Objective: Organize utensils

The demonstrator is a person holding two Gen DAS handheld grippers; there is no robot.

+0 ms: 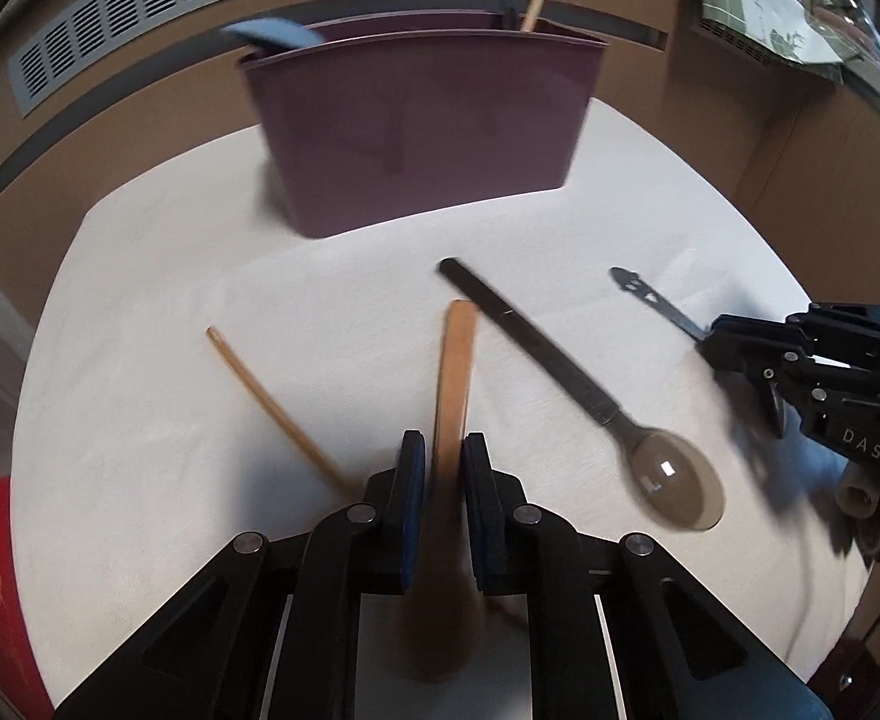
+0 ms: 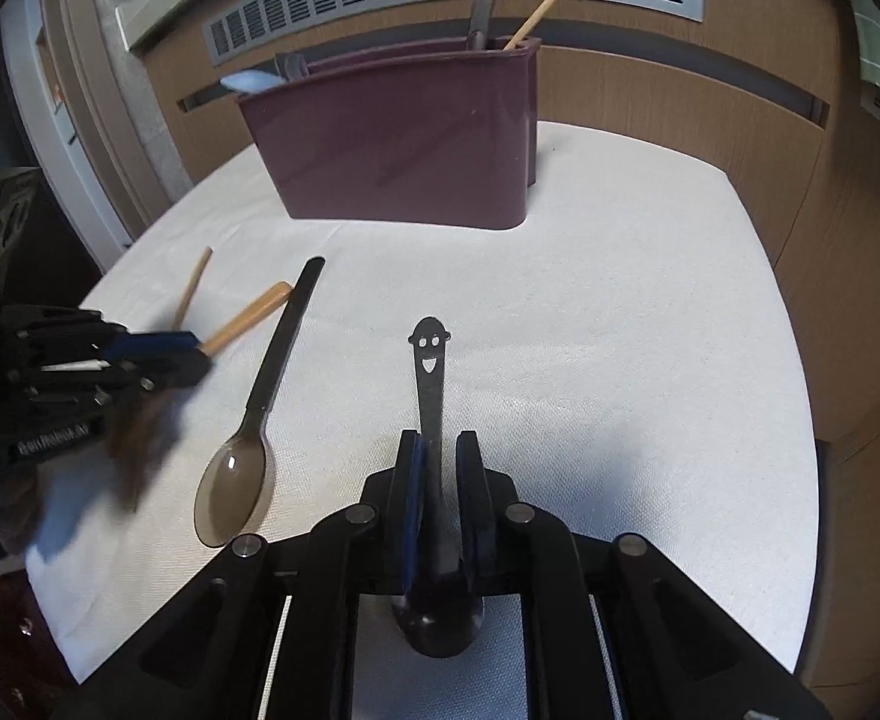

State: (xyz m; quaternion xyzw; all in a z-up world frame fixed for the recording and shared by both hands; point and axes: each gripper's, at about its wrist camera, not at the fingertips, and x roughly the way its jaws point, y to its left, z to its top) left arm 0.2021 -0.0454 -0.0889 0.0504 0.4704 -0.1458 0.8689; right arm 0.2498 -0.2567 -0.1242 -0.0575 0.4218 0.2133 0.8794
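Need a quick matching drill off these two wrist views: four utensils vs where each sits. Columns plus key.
1. wooden spoon
2. smiley-handled spoon
3. translucent brown spoon
4. loose chopstick

A. lying free on the cloth, between the two grippers
B. between the left hand-held gripper fingers
C. on the cloth, far left side
D. between the right hand-held gripper fingers

Pairs: 1-B, 2-D, 3-A, 4-C
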